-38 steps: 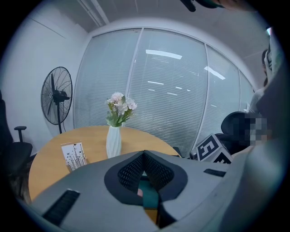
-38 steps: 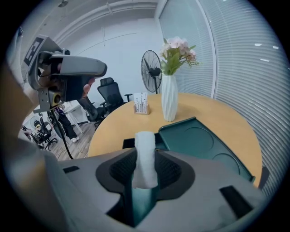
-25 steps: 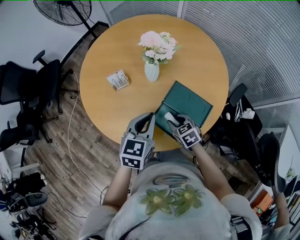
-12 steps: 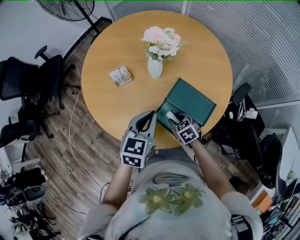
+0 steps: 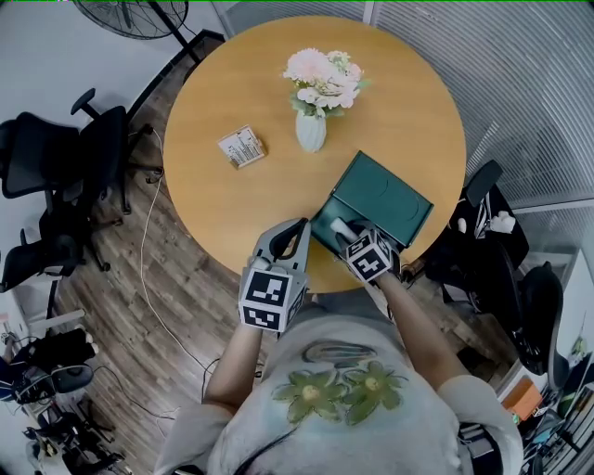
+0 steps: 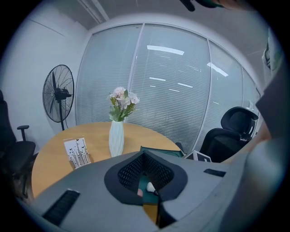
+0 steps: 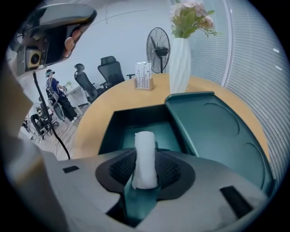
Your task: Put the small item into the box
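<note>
An open dark green box lies at the near right of the round wooden table, its lid laid back to the right. My right gripper is shut on a small white cylinder, which stands upright between the pads over the near end of the box's tray. In the head view the white cylinder sits just inside the box's near edge. My left gripper hovers at the table's near edge, left of the box, shut with nothing in it.
A white vase of pink flowers stands mid-table behind the box. A small printed card box sits at the left of the table. Office chairs and a floor fan surround the table; a cable trails on the floor.
The head view has shifted slightly. My right gripper has edged a little further over the box with the white cylinder. The left gripper has stayed where it was.
</note>
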Tool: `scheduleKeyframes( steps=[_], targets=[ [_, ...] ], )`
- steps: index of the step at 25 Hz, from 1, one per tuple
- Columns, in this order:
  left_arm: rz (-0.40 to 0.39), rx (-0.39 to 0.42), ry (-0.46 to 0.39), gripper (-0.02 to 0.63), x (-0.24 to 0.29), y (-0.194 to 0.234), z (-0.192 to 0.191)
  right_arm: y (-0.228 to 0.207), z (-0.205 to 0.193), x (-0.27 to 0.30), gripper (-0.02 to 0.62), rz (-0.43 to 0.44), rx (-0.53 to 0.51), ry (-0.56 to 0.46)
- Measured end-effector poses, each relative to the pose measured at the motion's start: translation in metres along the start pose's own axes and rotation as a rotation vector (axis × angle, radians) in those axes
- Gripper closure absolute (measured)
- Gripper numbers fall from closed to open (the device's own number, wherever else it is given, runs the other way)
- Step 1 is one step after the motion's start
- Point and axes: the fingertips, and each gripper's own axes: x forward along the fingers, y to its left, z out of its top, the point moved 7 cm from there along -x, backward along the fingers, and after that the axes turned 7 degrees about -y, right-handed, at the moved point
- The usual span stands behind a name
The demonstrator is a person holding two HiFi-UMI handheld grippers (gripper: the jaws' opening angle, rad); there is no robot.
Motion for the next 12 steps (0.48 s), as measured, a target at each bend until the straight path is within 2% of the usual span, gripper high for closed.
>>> scheduleKeyframes(
  steps=[12],
  targets=[
    [-0.002, -0.002, -0.010, 0.603, 0.0012, 0.0043, 0.0030, 0.0008, 0.0017, 0.0008, 0.449, -0.005, 0.008, -0.003]
  ],
)
